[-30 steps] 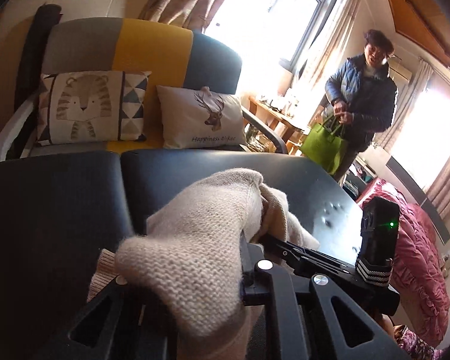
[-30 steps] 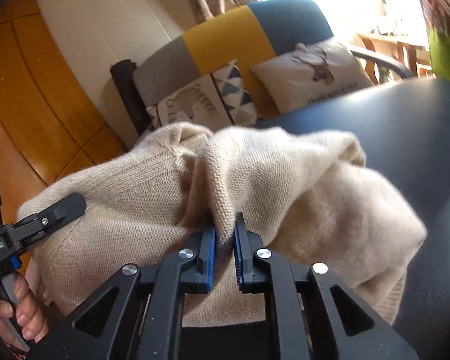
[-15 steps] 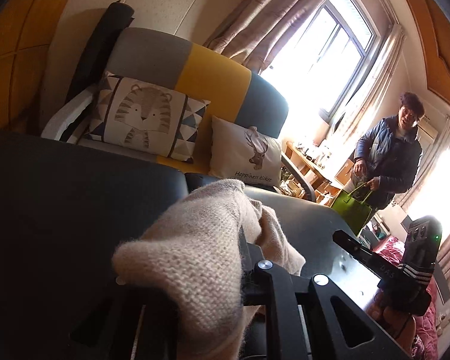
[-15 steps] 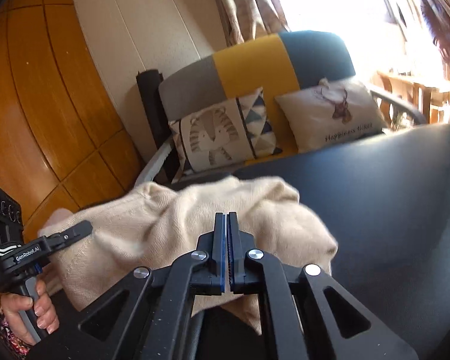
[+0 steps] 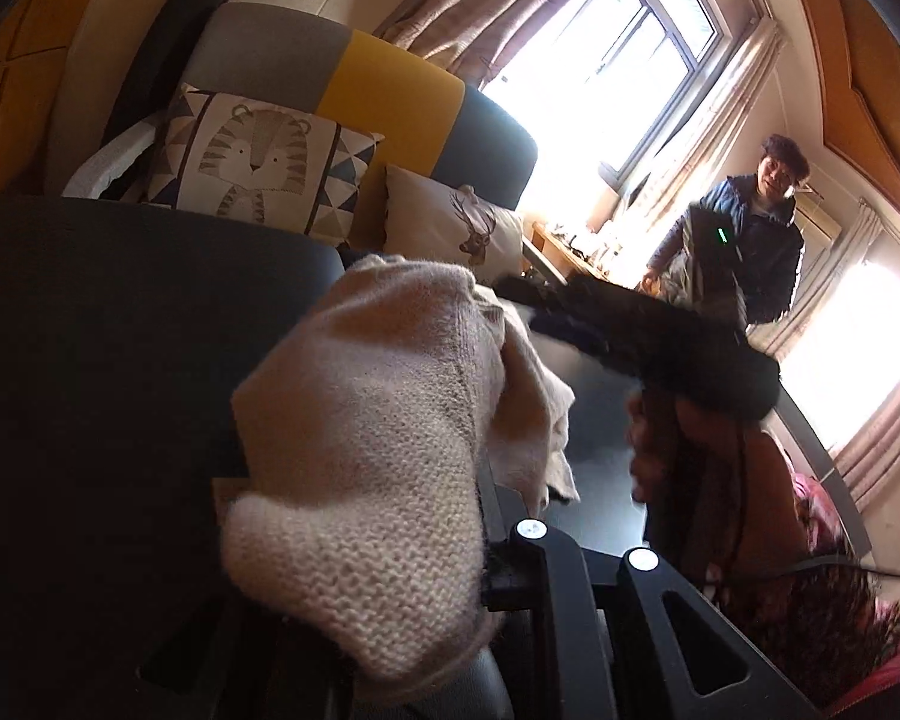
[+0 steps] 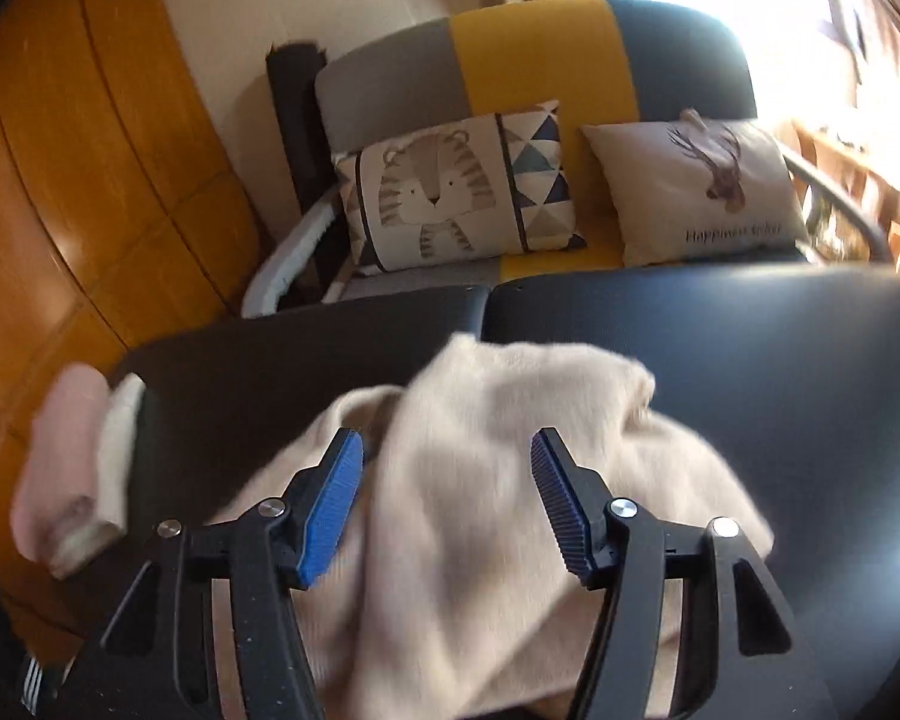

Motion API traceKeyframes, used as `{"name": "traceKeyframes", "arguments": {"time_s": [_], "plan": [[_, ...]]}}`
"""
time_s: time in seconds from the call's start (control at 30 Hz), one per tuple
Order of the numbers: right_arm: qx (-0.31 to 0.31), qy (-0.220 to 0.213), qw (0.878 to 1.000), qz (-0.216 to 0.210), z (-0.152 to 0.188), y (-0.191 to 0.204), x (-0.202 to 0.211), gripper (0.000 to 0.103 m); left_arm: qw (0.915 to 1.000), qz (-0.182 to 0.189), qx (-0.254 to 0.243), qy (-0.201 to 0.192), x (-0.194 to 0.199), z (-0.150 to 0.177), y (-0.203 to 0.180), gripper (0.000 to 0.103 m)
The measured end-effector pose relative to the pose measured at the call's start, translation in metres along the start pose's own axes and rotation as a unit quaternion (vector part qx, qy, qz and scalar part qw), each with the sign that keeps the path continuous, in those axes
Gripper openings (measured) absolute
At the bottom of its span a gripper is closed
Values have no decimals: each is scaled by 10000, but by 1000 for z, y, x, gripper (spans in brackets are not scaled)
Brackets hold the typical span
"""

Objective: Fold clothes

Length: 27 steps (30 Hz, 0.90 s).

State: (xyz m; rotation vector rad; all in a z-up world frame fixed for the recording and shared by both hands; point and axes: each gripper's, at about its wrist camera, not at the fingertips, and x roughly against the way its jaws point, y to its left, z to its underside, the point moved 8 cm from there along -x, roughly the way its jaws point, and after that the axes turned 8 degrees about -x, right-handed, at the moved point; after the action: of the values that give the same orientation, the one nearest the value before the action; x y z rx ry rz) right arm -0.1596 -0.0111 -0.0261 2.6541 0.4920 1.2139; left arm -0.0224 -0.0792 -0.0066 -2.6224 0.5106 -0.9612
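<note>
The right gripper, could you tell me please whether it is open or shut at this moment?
Open: the right gripper has its blue pads spread apart, the beige sweater lying loose between them.

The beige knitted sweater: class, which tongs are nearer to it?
Left. The left tongs are clamped on the beige knitted sweater, its knit draped over them. The right tongs are open, their pads apart, just above the cloth.

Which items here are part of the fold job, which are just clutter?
Job:
- beige knit sweater, bunched on the dark table
- left gripper, sweater draped over it
- right gripper, open above the sweater

Clutter:
- tiger cushion
- deer cushion
- sofa
- pink rolled cloth
- bystander
</note>
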Motion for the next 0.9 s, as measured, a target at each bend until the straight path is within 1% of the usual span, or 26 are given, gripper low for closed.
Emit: {"name": "traceKeyframes", "arguments": {"time_s": [0.1,0.13,0.2,0.23,0.3,0.33,0.37,0.4,0.47,0.53,0.67,0.77,0.9], "plan": [[407,600,9962,479,4,8,-35,62,9999,50,-7,100,-2,9,-2,14],[609,758,9931,652,7,10,-45,62,9999,67,-9,133,-3,13,-3,14],[1133,1008,9828,1056,19,8,-61,62,9997,100,-14,200,-4,19,-5,14],[1283,1054,9794,1152,25,5,-65,62,9997,117,-16,233,-5,22,-5,14],[1079,1024,9834,1043,29,-8,-64,62,9994,150,-21,300,-7,28,-7,14],[961,1003,9854,983,31,-15,-63,49,9993,167,-23,333,-7,32,-8,14],[755,942,9886,901,29,-22,-58,24,9992,184,-25,366,-8,35,-9,14],[603,888,9907,834,28,-30,-51,16,9990,200,-28,400,-9,38,-9,14],[273,687,9950,666,27,-46,-33,15,9986,234,-32,466,-10,44,-11,14],[-49,452,9974,564,29,-62,-11,15,9989,205,-49,419,-11,44,-11,14],[-604,21,9972,433,36,-90,34,15,9994,159,29,320,-13,42,-9,15],[-897,-163,9952,362,46,-107,60,15,9996,119,64,265,-13,40,-8,15],[-1313,-230,9906,292,68,-131,88,15,9996,60,81,270,-15,36,-7,15]]}}
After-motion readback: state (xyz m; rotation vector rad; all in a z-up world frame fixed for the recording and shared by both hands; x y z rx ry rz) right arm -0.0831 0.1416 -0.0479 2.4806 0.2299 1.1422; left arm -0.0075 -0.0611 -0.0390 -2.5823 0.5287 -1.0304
